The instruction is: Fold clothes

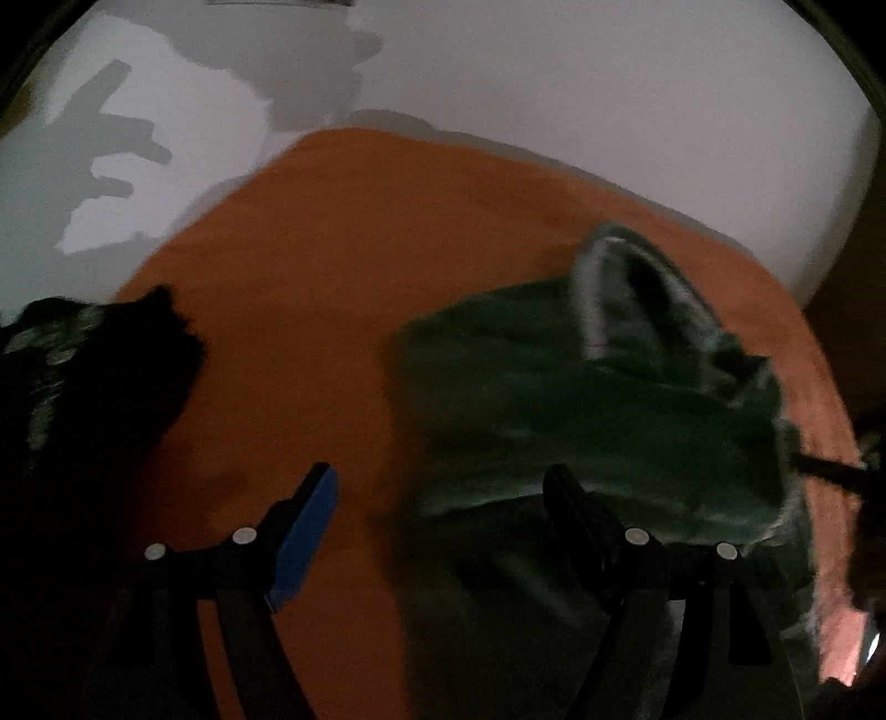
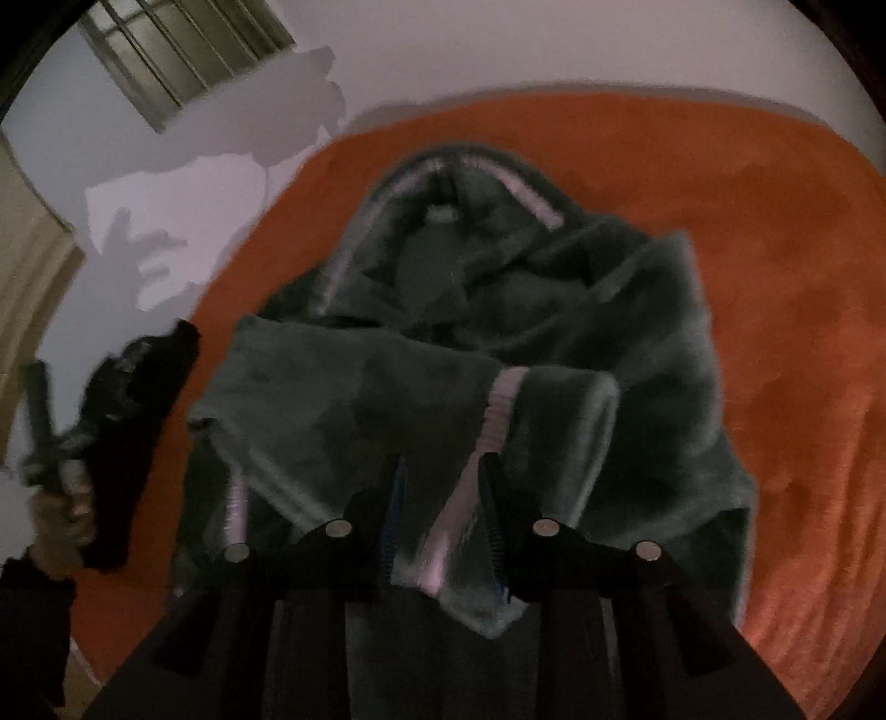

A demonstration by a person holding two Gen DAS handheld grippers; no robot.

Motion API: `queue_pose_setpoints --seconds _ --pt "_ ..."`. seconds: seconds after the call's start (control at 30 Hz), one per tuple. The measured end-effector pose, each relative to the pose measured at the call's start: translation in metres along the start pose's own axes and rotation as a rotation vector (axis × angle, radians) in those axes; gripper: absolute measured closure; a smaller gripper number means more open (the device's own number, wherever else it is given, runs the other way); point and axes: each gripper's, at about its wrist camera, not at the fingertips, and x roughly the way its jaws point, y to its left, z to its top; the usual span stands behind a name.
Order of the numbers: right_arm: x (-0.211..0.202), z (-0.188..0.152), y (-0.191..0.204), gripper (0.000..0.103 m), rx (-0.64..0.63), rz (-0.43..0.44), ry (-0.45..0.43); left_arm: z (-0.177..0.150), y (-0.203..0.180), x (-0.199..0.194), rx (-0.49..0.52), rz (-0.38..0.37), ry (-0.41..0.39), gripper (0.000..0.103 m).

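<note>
A dark green fleece garment (image 2: 498, 332) with pale trim lies partly folded on an orange blanket (image 2: 786, 277). In the right wrist view my right gripper (image 2: 443, 493) stands narrowly open over the garment's near edge. A pale-trimmed fold lies between its fingers, and the pads do not seem to press on it. In the left wrist view my left gripper (image 1: 443, 498) hangs wide open above the blanket (image 1: 310, 288) with nothing between its fingers. The garment (image 1: 581, 399) lies under its right finger. A hand (image 2: 61, 509) holds the left gripper at the right wrist view's left edge.
A black cloth (image 1: 111, 376) lies on the blanket's left side, also seen as the black cloth (image 2: 138, 421) beside the hand. A white wall (image 1: 554, 72) with hand shadows rises behind the blanket. A barred window (image 2: 177, 50) is at the upper left.
</note>
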Motion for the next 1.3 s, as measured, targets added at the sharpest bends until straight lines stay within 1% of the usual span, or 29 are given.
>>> queue_pose_setpoints --seconds 0.07,0.1,0.17,0.27,0.3,0.33,0.37,0.4,0.43,0.47,0.5,0.57,0.6,0.67,0.7,0.73,0.77,0.8,0.83,0.87,0.9,0.93,1.0,1.1,1.13,1.17,1.23,1.27,1.3 --pt "0.032 -0.002 -0.007 0.078 0.025 -0.073 0.059 0.006 -0.023 0.02 0.028 -0.024 0.019 0.025" --pt "0.046 -0.004 -0.011 0.084 0.048 -0.095 0.078 0.011 -0.036 0.033 0.043 -0.022 0.031 0.025" --pt "0.058 -0.01 -0.028 0.084 0.117 -0.042 0.078 0.008 -0.048 0.049 0.082 -0.013 0.058 0.025" --pt "0.044 -0.006 -0.039 0.084 0.153 0.053 0.065 0.01 -0.063 0.077 0.124 0.029 0.104 0.025" --pt "0.035 -0.001 -0.042 0.082 0.155 0.082 0.061 0.01 -0.061 0.081 0.113 0.021 0.098 0.025" --pt "0.024 0.005 -0.049 0.081 0.16 0.089 0.041 0.011 -0.056 0.079 0.096 0.0 0.082 0.025" --pt "0.011 0.015 -0.061 0.068 0.169 0.064 -0.002 0.018 -0.055 0.074 0.08 -0.018 0.063 0.025" --pt "-0.002 0.025 -0.073 0.041 0.177 0.04 -0.045 0.023 -0.046 0.069 0.062 -0.026 0.046 0.025" --pt "-0.015 0.035 -0.085 0.028 0.186 0.015 -0.088 0.031 -0.045 0.08 0.055 -0.018 0.042 0.025" --pt "-0.023 0.045 -0.097 0.02 0.196 -0.015 -0.117 0.039 -0.043 0.092 0.048 -0.01 0.039 0.025" --pt "-0.02 0.055 -0.11 0.02 0.209 -0.046 -0.121 0.045 -0.035 0.098 0.037 0.011 0.039 0.025" --pt "-0.005 0.075 -0.135 0.02 0.255 -0.077 -0.092 0.055 -0.014 0.114 -0.005 0.056 0.057 0.025" --pt "0.005 0.085 -0.144 0.022 0.275 -0.077 -0.074 0.059 -0.002 0.122 -0.037 0.067 0.066 0.025" --pt "0.033 0.103 -0.148 0.023 0.261 -0.005 0.011 0.064 0.019 0.136 -0.1 0.086 0.076 0.025" --pt "0.044 0.108 -0.148 0.034 0.242 0.022 0.048 0.067 0.029 0.143 -0.131 0.094 0.078 0.025" --pt "0.054 0.111 -0.149 0.051 0.221 -0.002 0.066 0.068 0.039 0.148 -0.171 0.101 0.076 0.025" --pt "0.06 0.114 -0.151 0.091 0.211 -0.049 0.072 0.069 0.048 0.153 -0.215 0.096 0.075 0.025" --pt "0.057 0.115 -0.154 0.094 0.227 -0.049 0.053 0.07 0.059 0.157 -0.267 0.074 0.077 0.025" --pt "0.046 0.115 -0.158 0.094 0.254 -0.034 0.003 0.07 0.066 0.16 -0.303 0.052 0.075 0.025" --pt "0.036 0.115 -0.161 0.094 0.267 -0.029 -0.04 0.072 0.072 0.162 -0.321 0.044 0.067 0.025" --pt "0.032 0.117 -0.163 0.094 0.265 -0.036 -0.061 0.073 0.074 0.165 -0.316 0.059 0.067 0.025" --pt "0.034 0.121 -0.167 0.094 0.27 -0.042 -0.064 0.075 0.076 0.167 -0.312 0.074 0.067 0.025" --pt "0.048 0.125 -0.176 0.094 0.292 -0.06 -0.014 0.078 0.075 0.18 -0.285 0.112 0.083 0.025" --pt "0.071 0.129 -0.178 0.094 0.277 -0.085 0.04 0.078 0.072 0.188 -0.269 0.122 0.1 0.025" --pt "0.074 0.132 -0.177 0.094 0.256 -0.091 0.042 0.077 0.069 0.189 -0.261 0.128 0.102 0.025" --pt "0.068 0.137 -0.175 0.094 0.226 -0.092 0.019 0.075 0.067 0.189 -0.254 0.134 0.105 0.025" --pt "0.055 0.14 -0.177 0.094 0.228 -0.093 -0.039 0.068 0.063 0.186 -0.25 0.125 0.106 0.025" --pt "0.056 0.139 -0.176 0.094 0.212 -0.109 -0.03 0.064 0.06 0.184 -0.237 0.132 0.11 0.025" --pt "0.063 0.137 -0.174 0.092 0.185 -0.13 0.011 0.061 0.058 0.18 -0.227 0.161 0.116 0.025"
